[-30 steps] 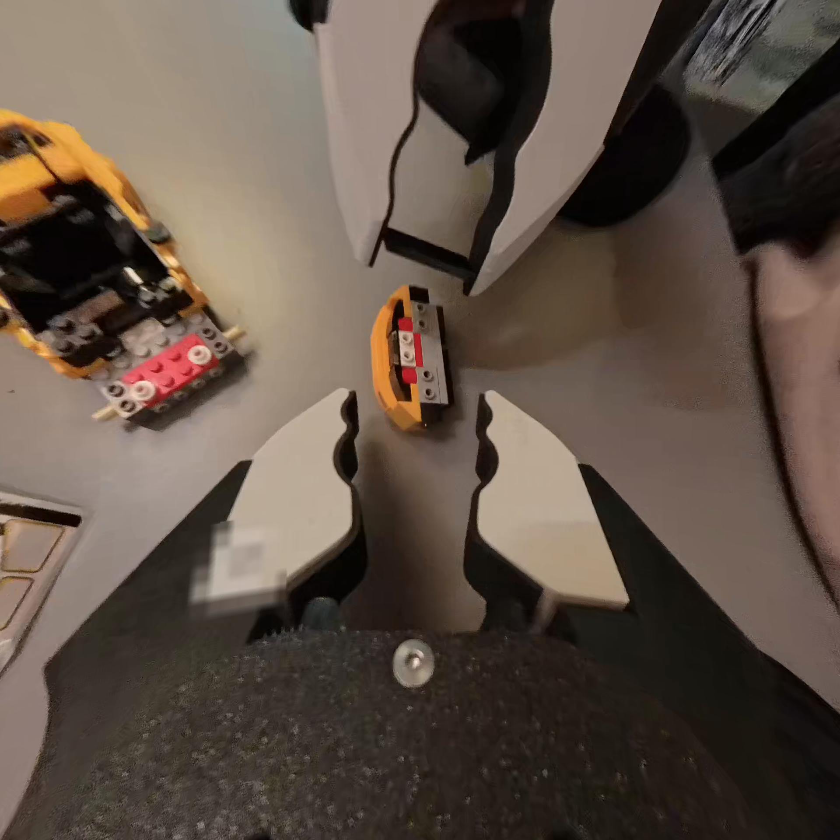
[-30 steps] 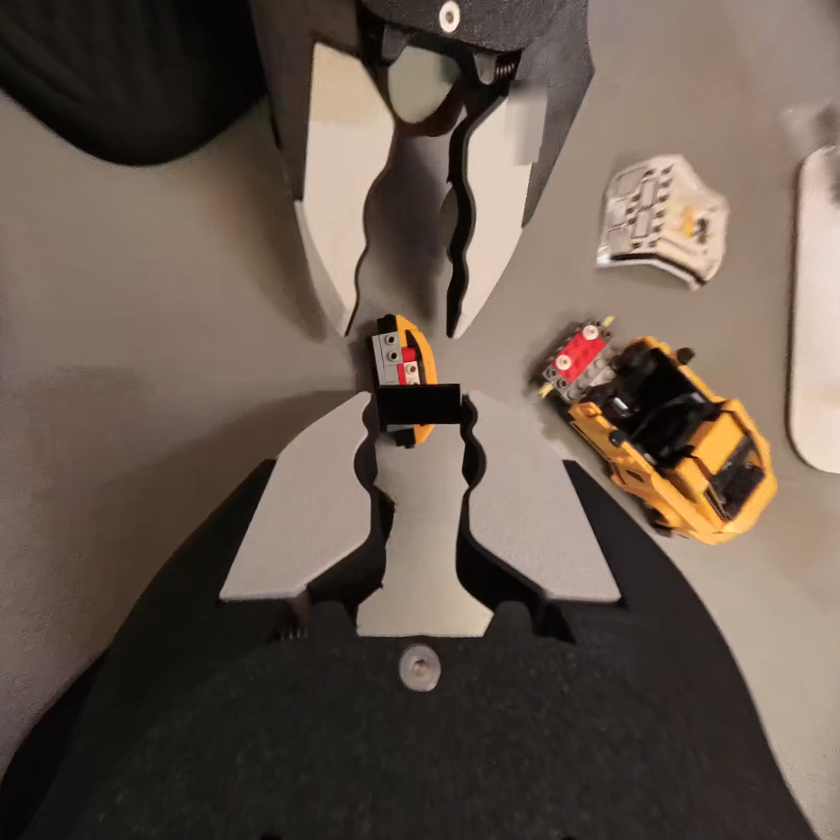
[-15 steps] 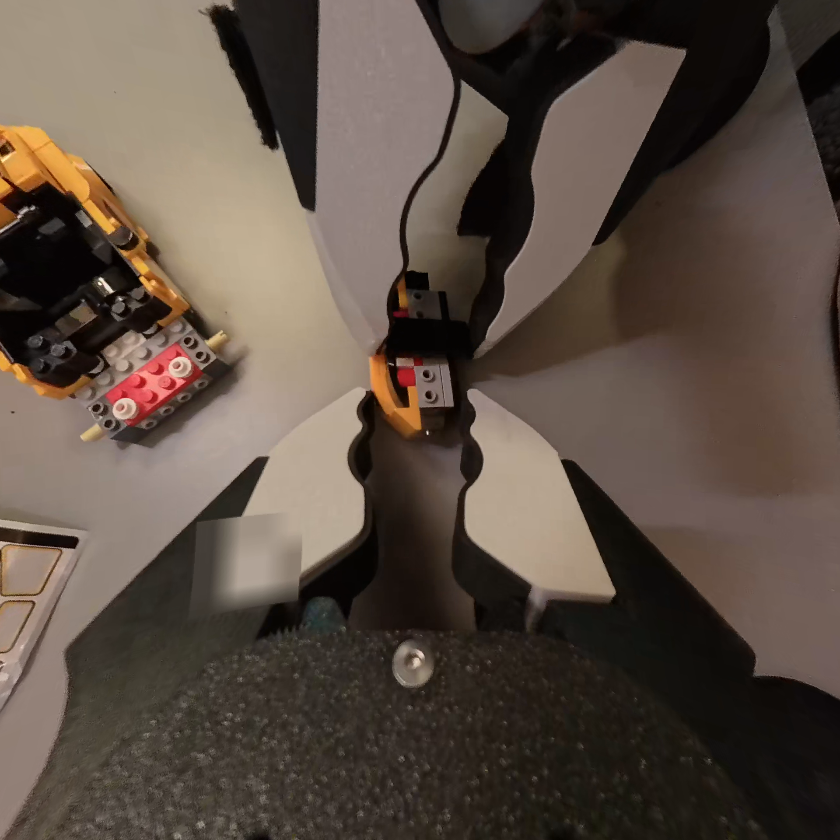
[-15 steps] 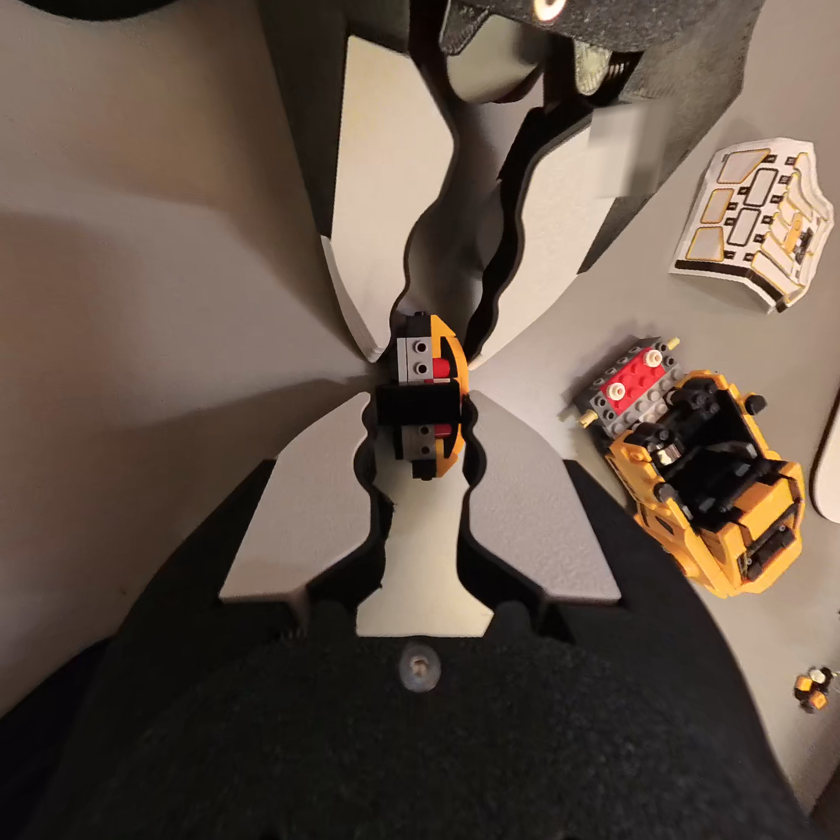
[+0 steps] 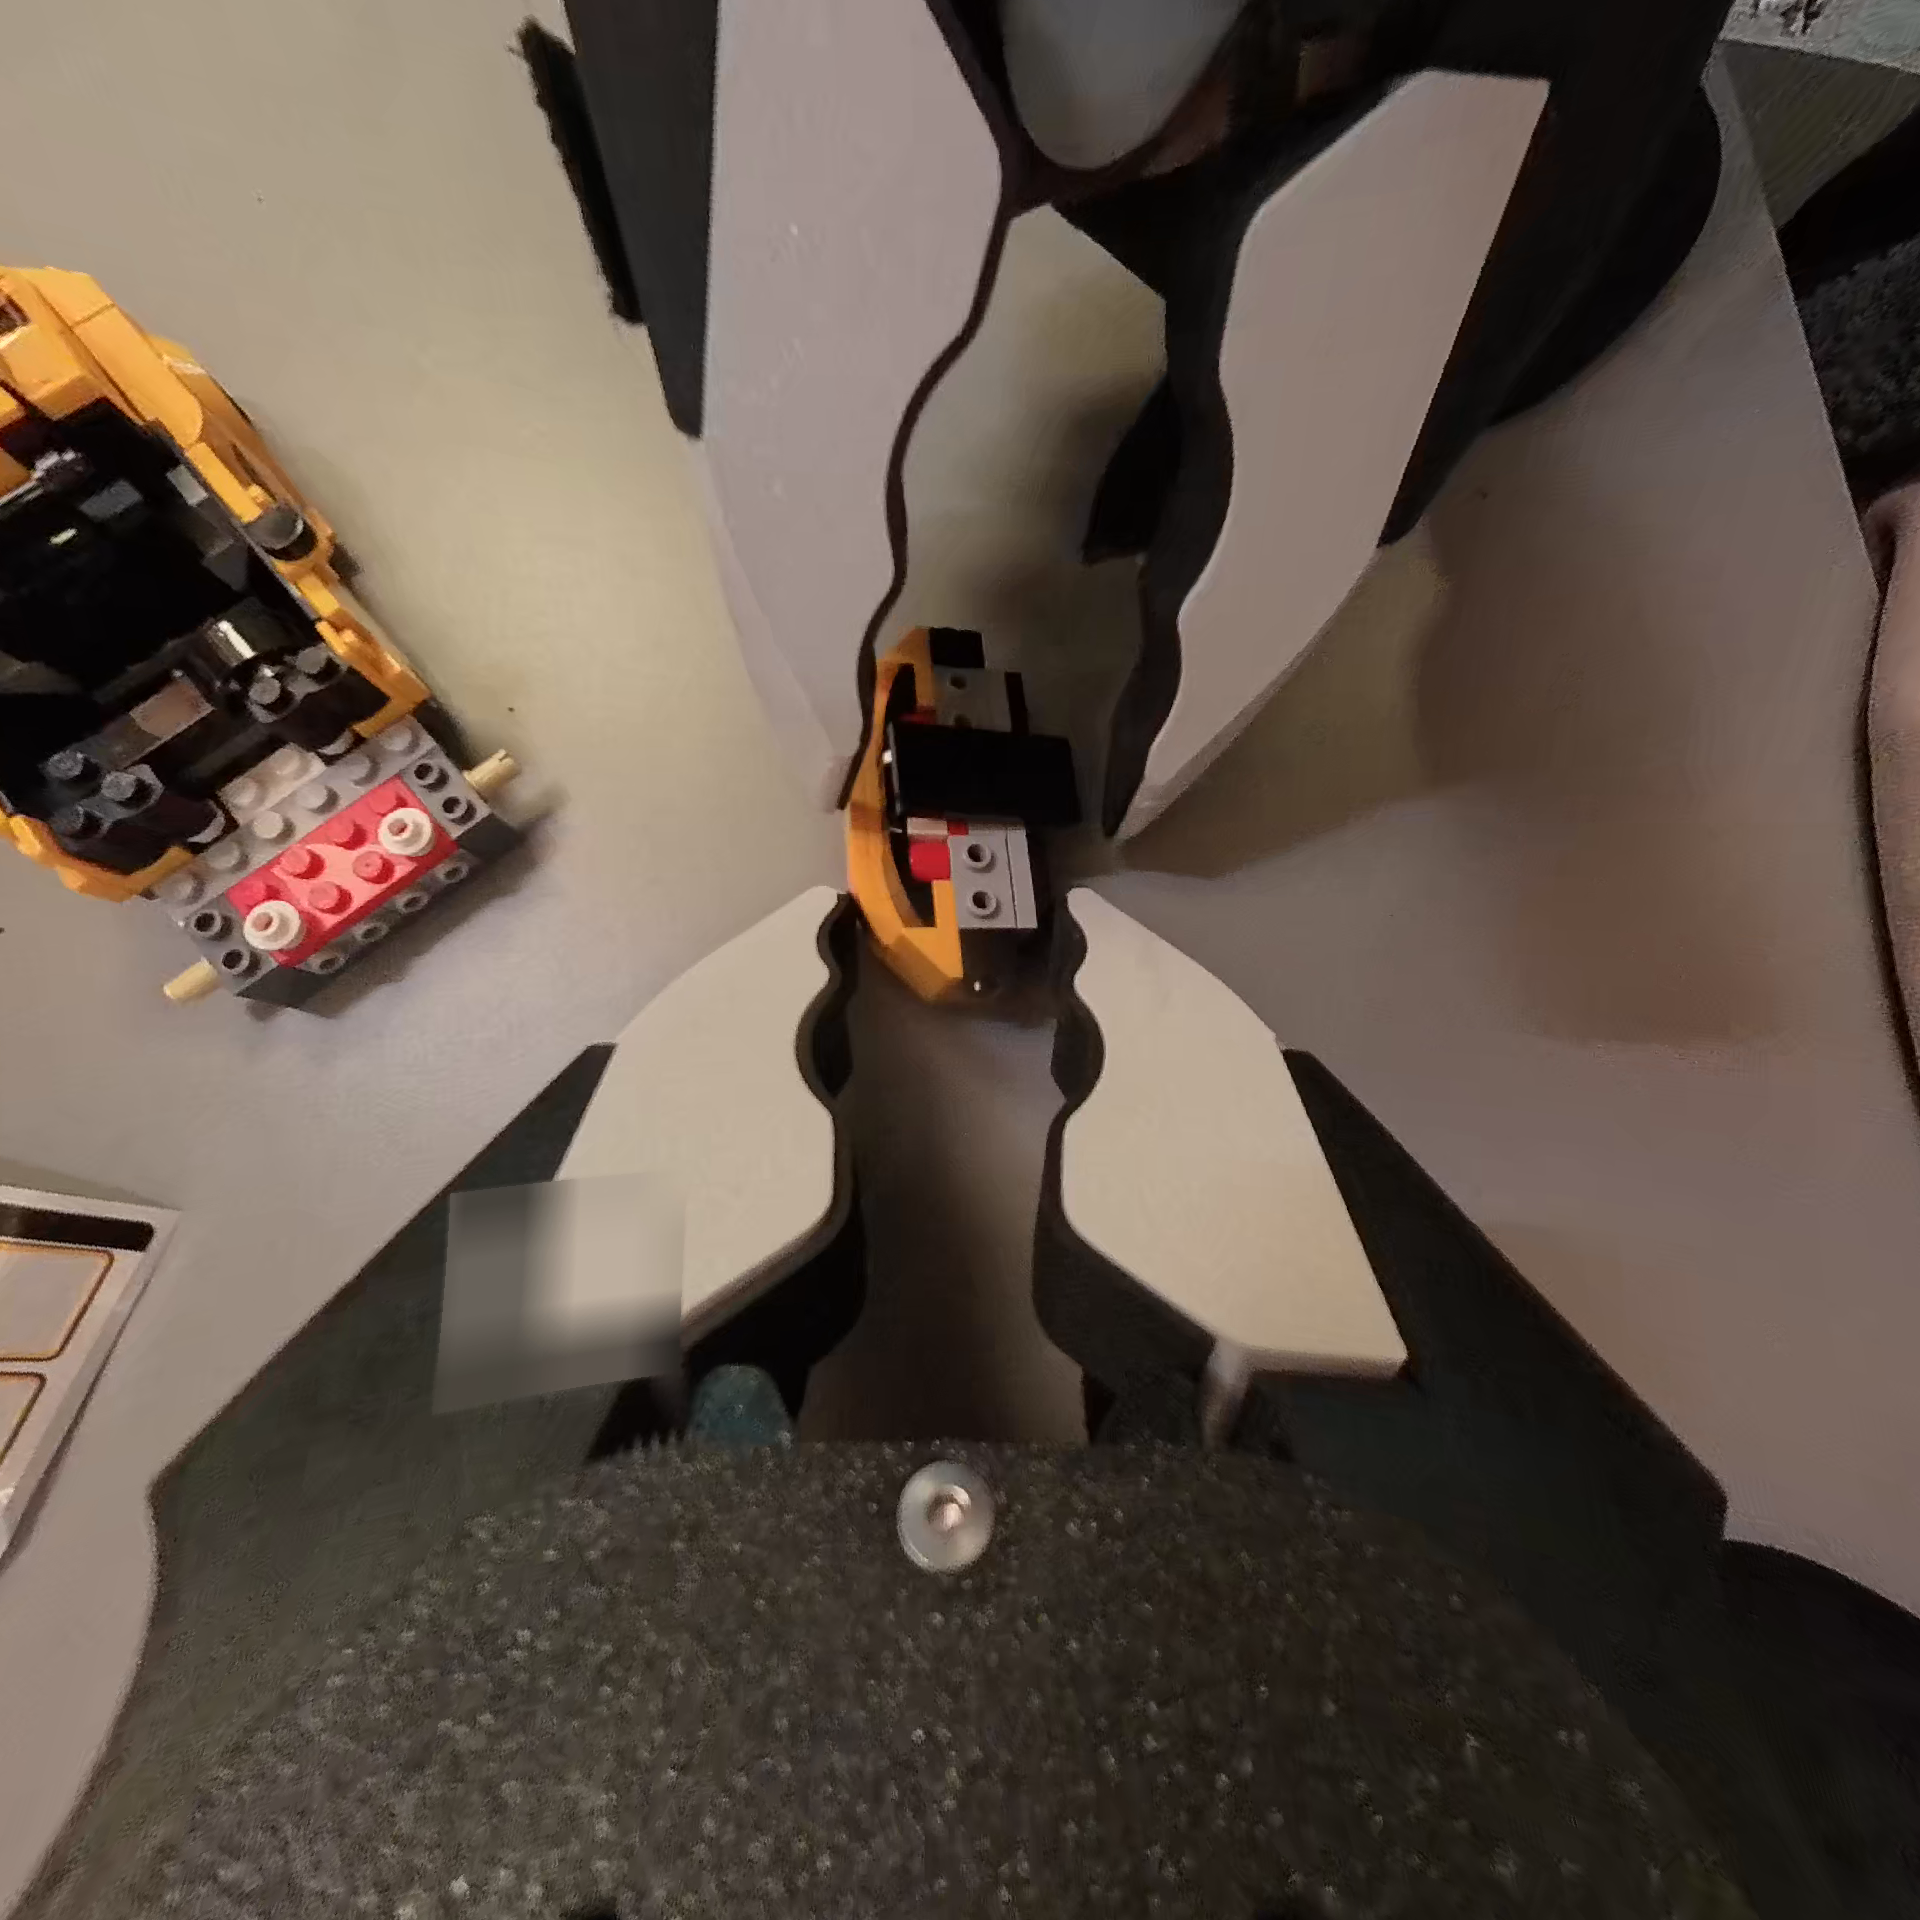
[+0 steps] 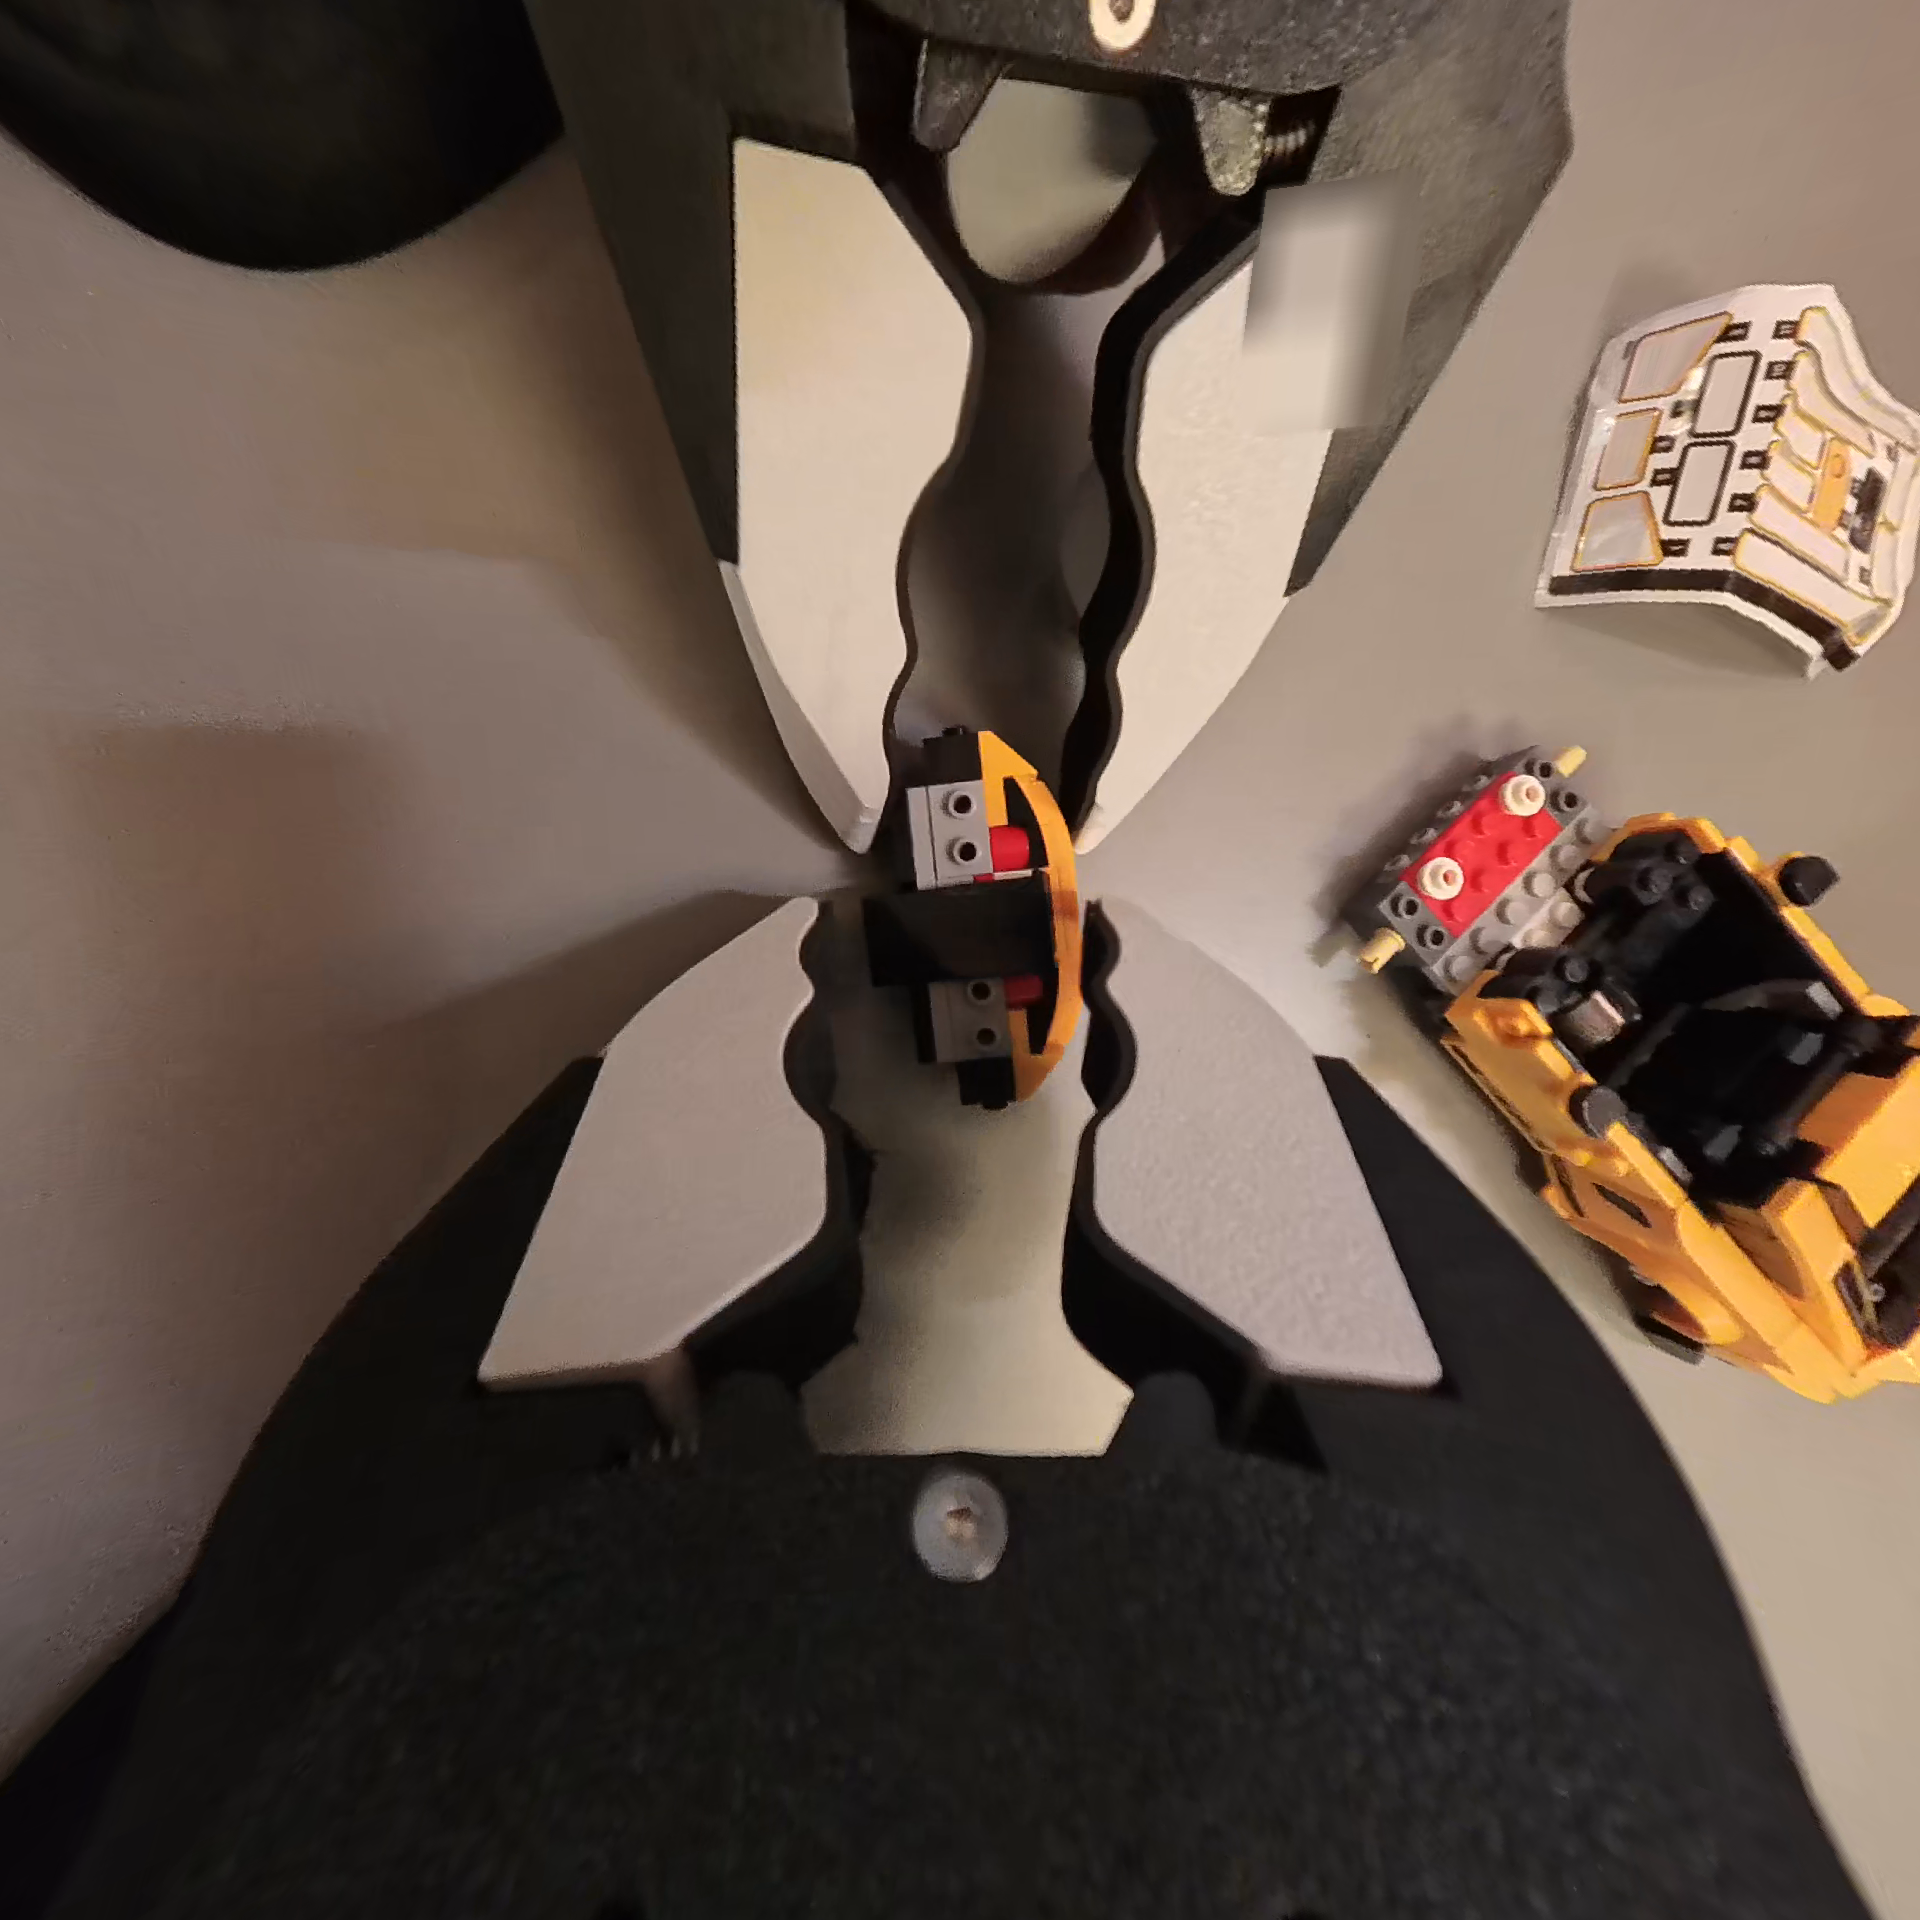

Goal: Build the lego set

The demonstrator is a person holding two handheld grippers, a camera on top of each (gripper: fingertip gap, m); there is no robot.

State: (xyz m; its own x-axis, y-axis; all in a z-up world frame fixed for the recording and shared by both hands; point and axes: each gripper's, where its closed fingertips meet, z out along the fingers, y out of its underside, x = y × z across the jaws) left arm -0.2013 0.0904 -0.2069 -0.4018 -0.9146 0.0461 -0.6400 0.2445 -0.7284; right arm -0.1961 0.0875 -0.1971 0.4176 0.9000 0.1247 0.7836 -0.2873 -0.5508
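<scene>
The small orange, grey and red lego sub-assembly (image 6: 977, 914) sits on the table (image 6: 312, 623), a black brick (image 6: 951, 930) across its middle gripped by the right gripper (image 6: 951, 925). The left gripper (image 5: 951, 914) brackets its end, seemingly clamped. The yellow car (image 6: 1683, 1070) lies near, a sticker sheet (image 6: 1725, 478) beyond.

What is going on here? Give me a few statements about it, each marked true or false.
1. The left gripper and right gripper point at each other, tips flanking a small orange-and-grey assembly. True.
2. A black brick sits across the middle of that assembly. True.
3. The yellow car is held by the left gripper. False: it lies on the table, apart from both grippers.
4. The sticker sheet lies on top of the car. False: it lies on the table beside the car, not touching it.
5. A red plate shows at one end of the car. True.
</scene>
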